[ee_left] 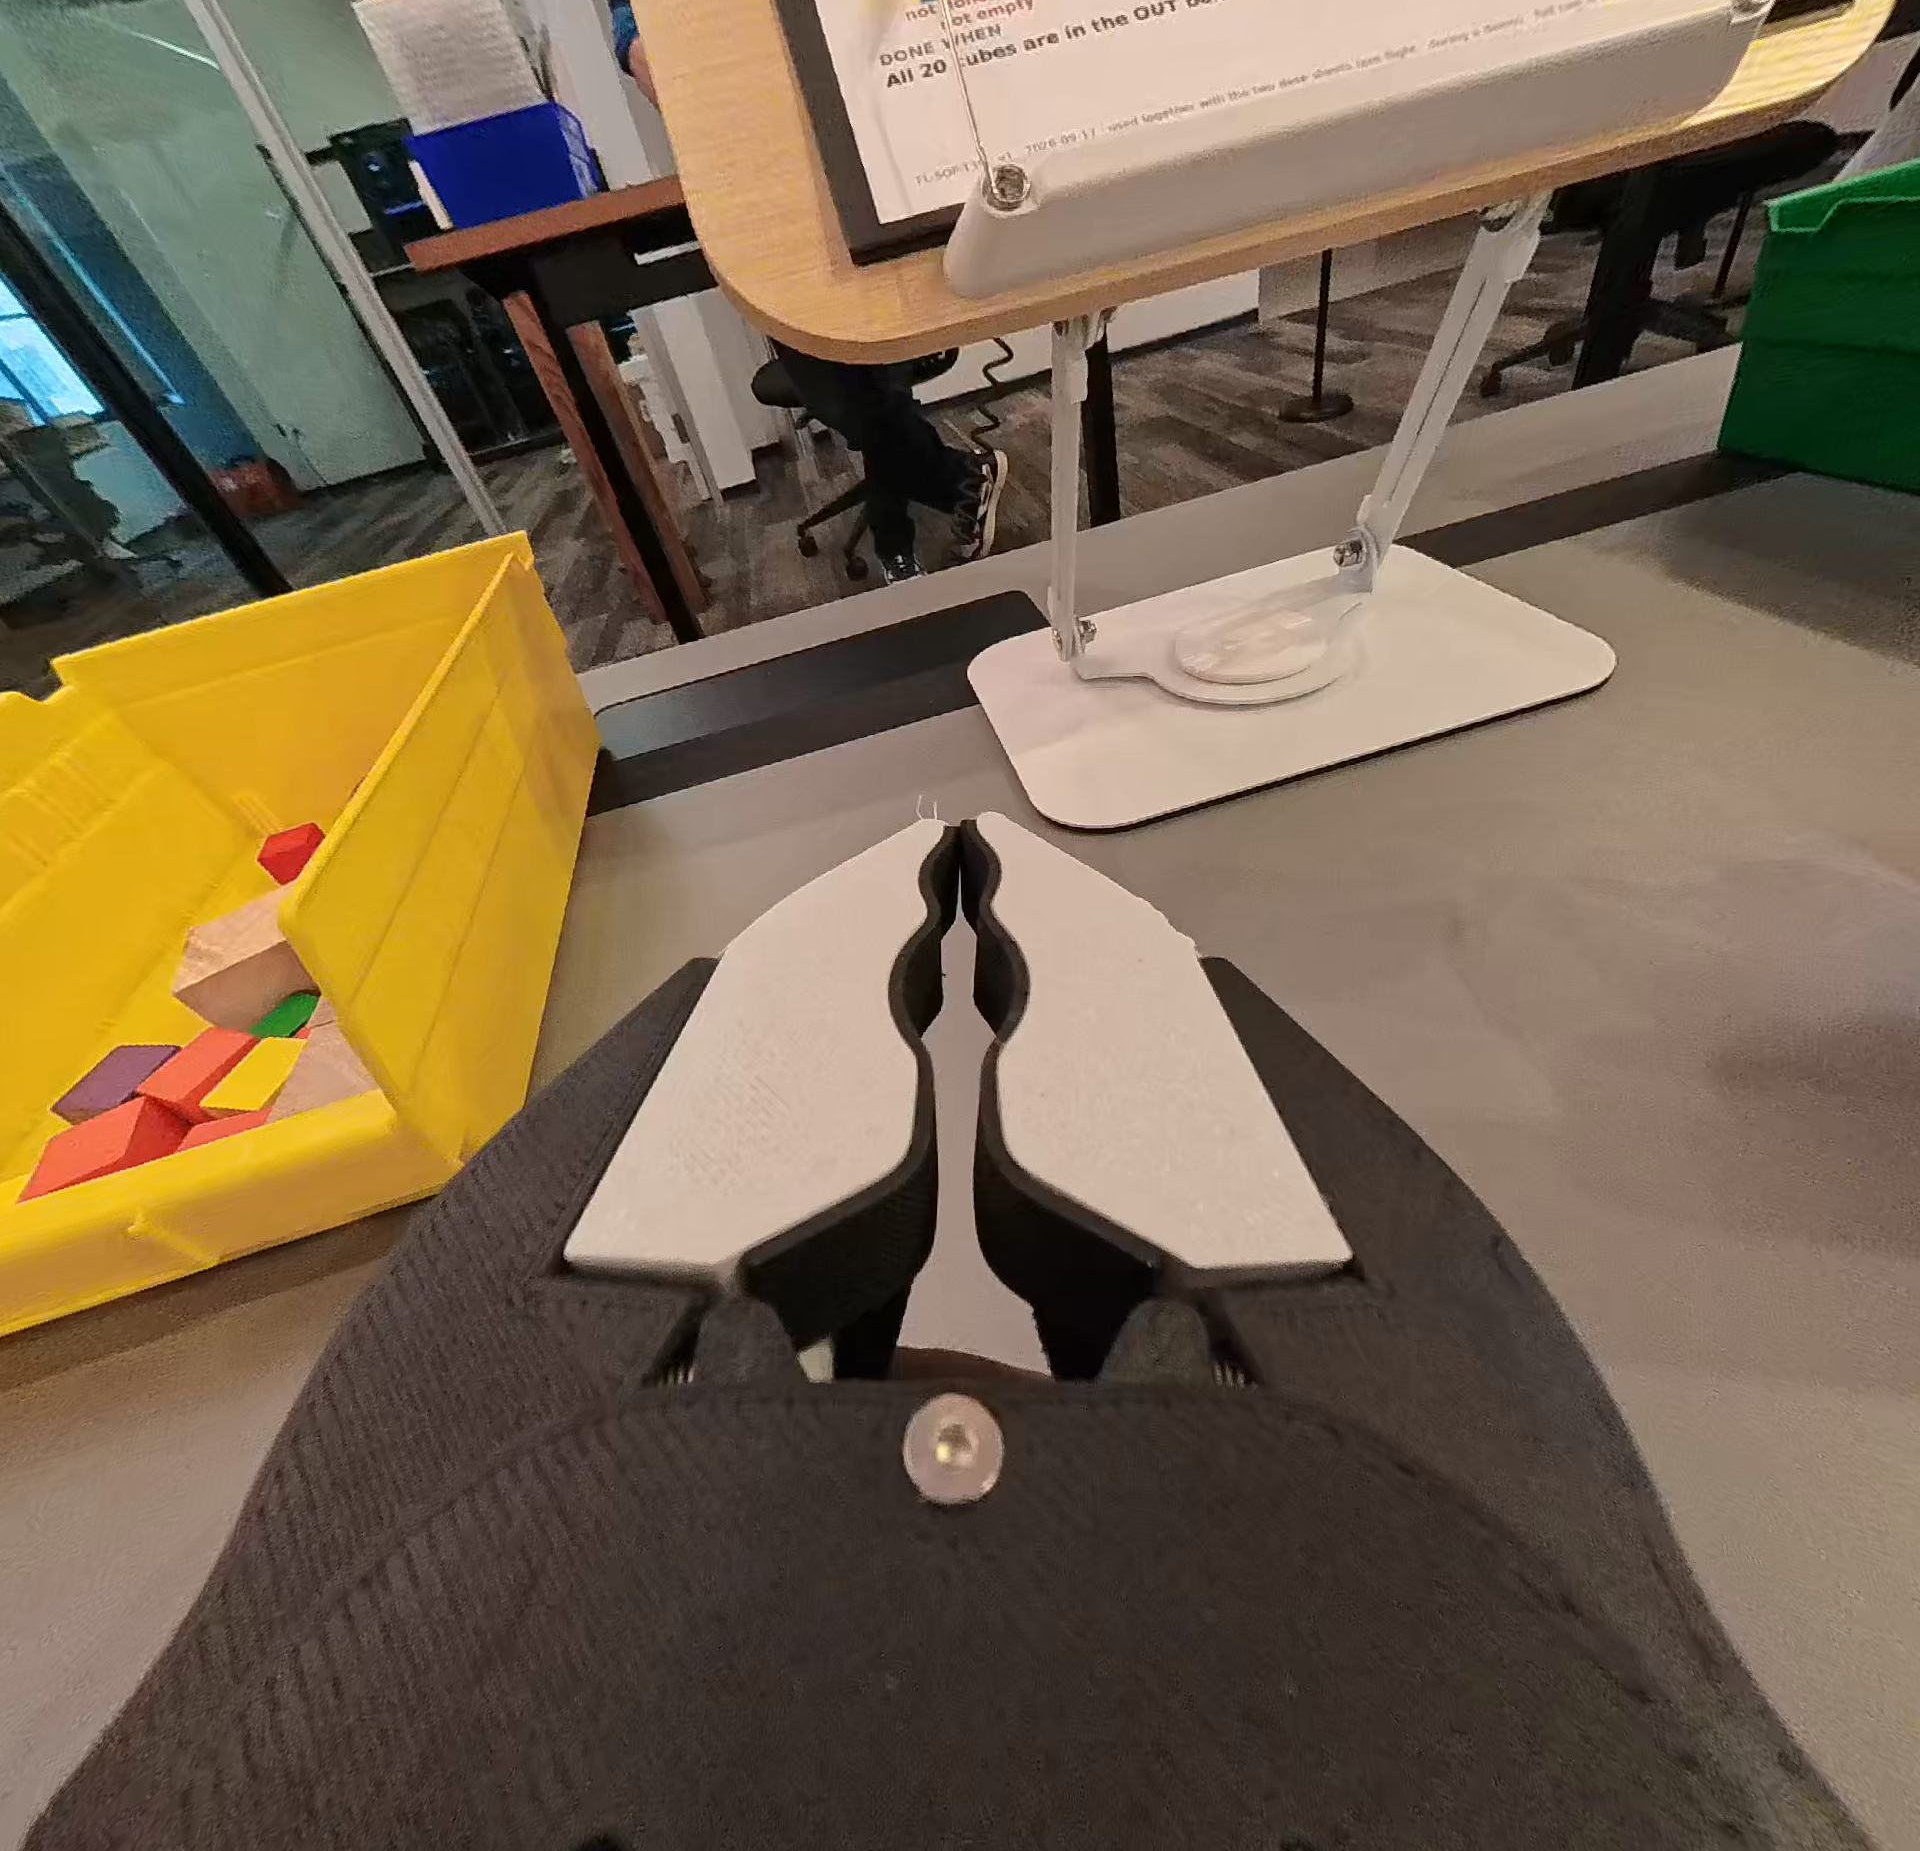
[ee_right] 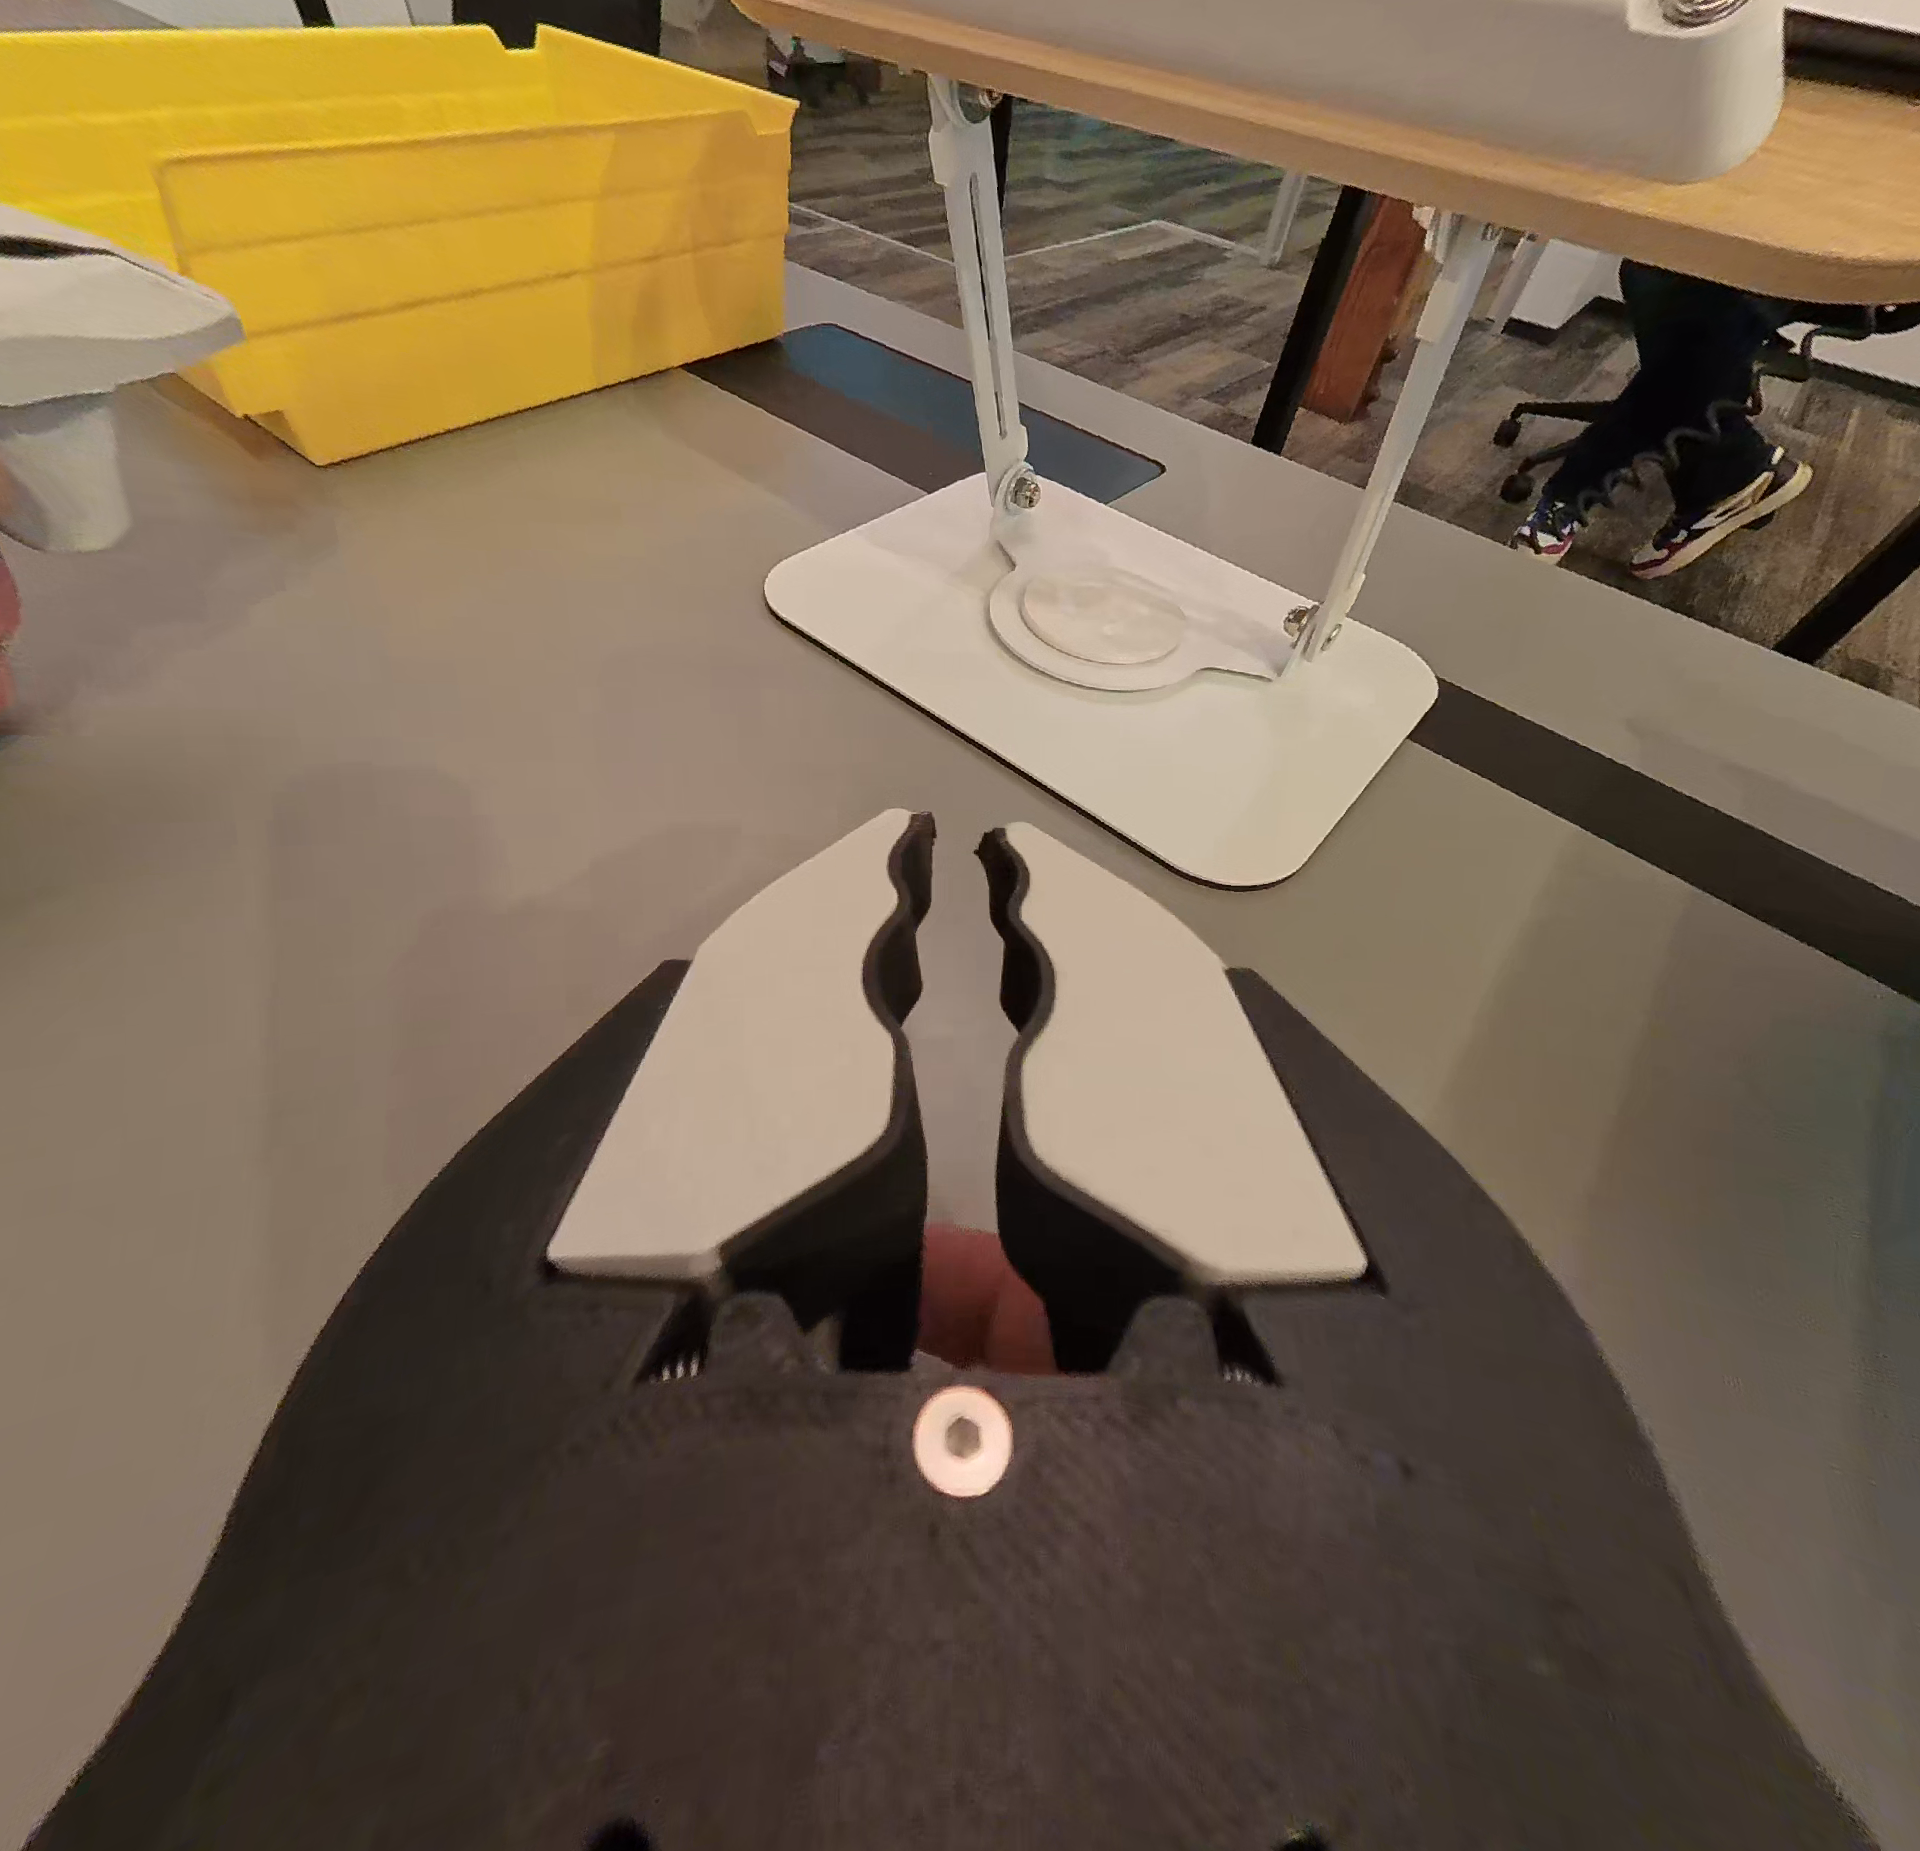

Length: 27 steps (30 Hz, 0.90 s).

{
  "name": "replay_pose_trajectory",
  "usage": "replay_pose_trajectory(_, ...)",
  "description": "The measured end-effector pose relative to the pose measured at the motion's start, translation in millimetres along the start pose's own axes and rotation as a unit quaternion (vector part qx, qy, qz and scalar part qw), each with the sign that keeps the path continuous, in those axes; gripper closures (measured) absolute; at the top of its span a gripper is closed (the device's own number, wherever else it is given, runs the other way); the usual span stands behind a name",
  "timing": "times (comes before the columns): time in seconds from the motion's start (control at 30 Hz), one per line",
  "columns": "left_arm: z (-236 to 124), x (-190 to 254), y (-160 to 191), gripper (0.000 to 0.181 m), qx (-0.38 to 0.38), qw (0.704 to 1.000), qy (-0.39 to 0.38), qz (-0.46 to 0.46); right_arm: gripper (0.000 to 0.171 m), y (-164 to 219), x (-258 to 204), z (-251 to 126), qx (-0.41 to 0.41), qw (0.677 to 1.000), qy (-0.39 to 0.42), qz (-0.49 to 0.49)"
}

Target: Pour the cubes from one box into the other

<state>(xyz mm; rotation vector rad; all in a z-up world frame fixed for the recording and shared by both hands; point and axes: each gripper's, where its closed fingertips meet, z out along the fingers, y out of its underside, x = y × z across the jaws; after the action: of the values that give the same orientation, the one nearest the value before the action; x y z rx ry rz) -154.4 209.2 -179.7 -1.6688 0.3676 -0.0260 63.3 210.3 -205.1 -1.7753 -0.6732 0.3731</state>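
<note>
The yellow box (ee_left: 436,866) sits on the grey table (ee_left: 1455,1022) at about nine o'clock in the left wrist view, its open top showing a loose heap of cubes (ee_left: 197,1063) in the near corner: orange, purple, yellow, green and plain wood, with one red cube (ee_left: 291,851) lying apart farther in. In the right wrist view the same yellow box (ee_right: 488,243) lies at about ten o'clock, seen from its ribbed side wall, so its contents are hidden there. A green box (ee_left: 1829,336) stands at two o'clock in the left wrist view, at the table's far right, cut by the picture's edge; whether it holds anything cannot be told.

The left gripper (ee_left: 958,833) hangs over bare table just right of the yellow box, its tips pressed together and holding nothing. The right gripper (ee_right: 956,833) is also over bare table, its tips slightly parted with a narrow gap and nothing between them. A blurred part of the left gripper (ee_right: 94,347) shows at nine o'clock in the right wrist view.

At twelve to one o'clock in both views a white stand (ee_left: 1299,700) rests on the table, its two arms carrying a wooden board (ee_left: 790,243) with a printed sheet (ee_left: 1195,66). Beyond the table, a seated person's legs (ee_left: 925,471) and office chairs show on the carpet.
</note>
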Motion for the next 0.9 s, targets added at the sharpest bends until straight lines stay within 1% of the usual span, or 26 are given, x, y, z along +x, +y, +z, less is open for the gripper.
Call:
replay_pose_trajectory(0.1,0,-6,2,0.181,0.0,1.0,-0.007,-0.007,0.166,0,1,0,-0.001,1.0,-0.004,0.008)
replay_pose_trajectory(0.13,-1,-9,2,0.178,0.001,1.0,-0.012,-0.013,0.166,0,2,0,-0.001,1.0,-0.003,0.011)
replay_pose_trajectory(0.2,-2,-17,4,0.163,-0.003,0.999,-0.029,-0.023,0.161,1,2,1,-0.002,1.0,-0.001,0.013)
replay_pose_trajectory(0.23,-3,-21,5,0.158,-0.005,0.999,-0.032,-0.029,0.158,1,2,1,-0.002,1.0,-0.002,0.013)
replay_pose_trajectory(0.33,-8,-36,2,0.15,0.0,0.998,-0.055,-0.034,0.145,0,4,0,-0.001,1.0,0.004,0.015)
replay_pose_trajectory(0.5,-20,-71,-7,0.133,0.012,0.994,-0.1,-0.043,0.134,0,6,0,0.001,1.0,0.004,0.022)
replay_pose_trajectory(0.53,-23,-81,-10,0.129,0.014,0.992,-0.114,-0.042,0.132,0,5,0,0.0,1.0,0.003,0.02)
replay_pose_trajectory(0.6,-33,-115,-13,0.105,0.008,0.984,-0.171,-0.047,0.127,2,3,2,-0.007,1.0,0.0,0.015)
replay_pose_trajectory(0.63,-39,-131,-16,0.099,0.009,0.98,-0.187,-0.065,0.123,3,2,3,-0.011,1.0,-0.005,0.012)
replay_pose_trajectory(0.73,-56,-182,-27,0.097,0.018,0.968,-0.222,-0.111,0.106,8,-2,7,-0.032,0.999,-0.017,0.007)
replay_pose_trajectory(0.8,-63,-214,-31,0.092,0.011,0.962,-0.246,-0.119,0.103,10,-3,9,-0.041,0.999,-0.019,0.004)
replay_pose_trajectory(0.87,-68,-245,-34,0.081,0.005,0.954,-0.273,-0.126,0.101,12,-3,10,-0.047,0.999,-0.02,0.007)
replay_pose_trajectory(0.9,-70,-259,-35,0.078,0.004,0.95,-0.285,-0.125,0.1,12,-2,10,-0.049,0.999,-0.021,0.011)
